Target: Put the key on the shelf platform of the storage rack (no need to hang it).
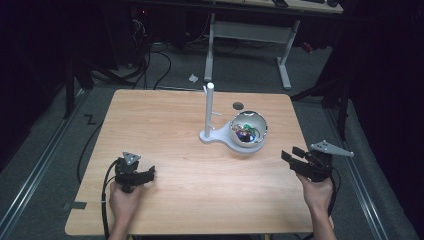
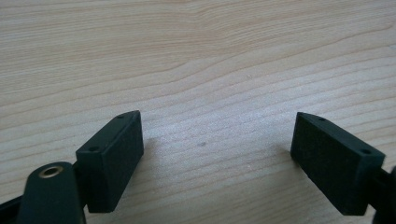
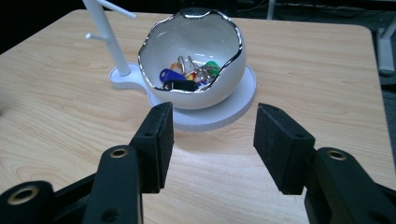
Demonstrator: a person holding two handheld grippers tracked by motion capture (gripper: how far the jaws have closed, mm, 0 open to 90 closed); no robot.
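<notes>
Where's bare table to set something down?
Free: the left half of the table, and the front strip between the left gripper and right gripper. Crowded: right of centre, around the stand and bowl.

We see a wooden table (image 1: 190, 190) with a white stand (image 1: 209, 112) on it, and a shiny white bowl (image 1: 248, 129) sits on the stand's round base. In the bowl lie keys (image 3: 189, 74) with blue, green and black tags. Behind the table is a grey floor (image 1: 170, 70) with black cables (image 1: 150, 60) and a white desk frame (image 1: 250, 35).
</notes>
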